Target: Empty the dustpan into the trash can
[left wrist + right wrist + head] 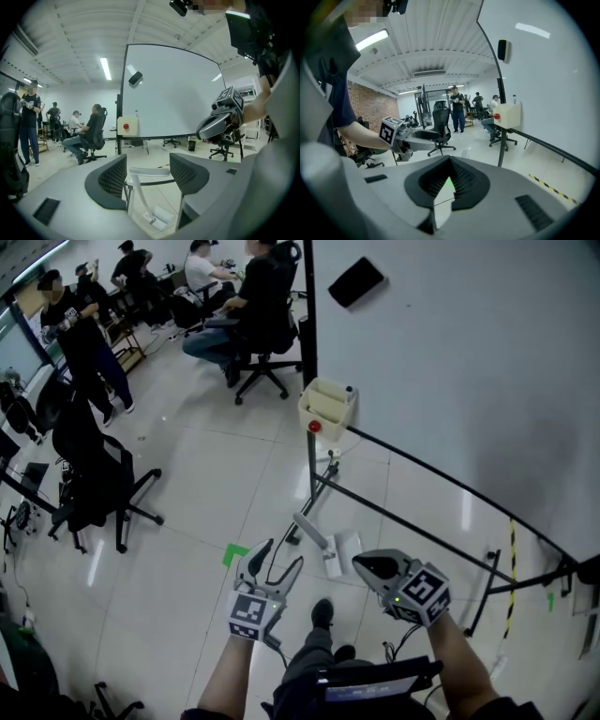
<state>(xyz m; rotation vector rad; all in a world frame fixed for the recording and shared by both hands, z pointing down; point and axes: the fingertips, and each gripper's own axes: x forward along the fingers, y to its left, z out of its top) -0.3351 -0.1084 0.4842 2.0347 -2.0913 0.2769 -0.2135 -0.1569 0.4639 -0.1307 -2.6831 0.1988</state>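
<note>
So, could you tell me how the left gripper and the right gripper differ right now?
The left gripper's jaws stand wide apart; the right gripper's jaws are closed together. The left gripper's view frames the dustpan on the floor between its jaws, untouched; the right gripper's view shows only floor past its closed tips. Both are empty, held above the floor, and each carries a black-and-white marker cube.

Open-plan office, possibly lab workspace: large white whiteboard on black tubular stand (450, 352); black swivel office chairs (89, 479); seated people (248, 292) at far end; glossy pale tiled floor (187, 549); long fluorescent ceiling strips (105, 69).
</note>
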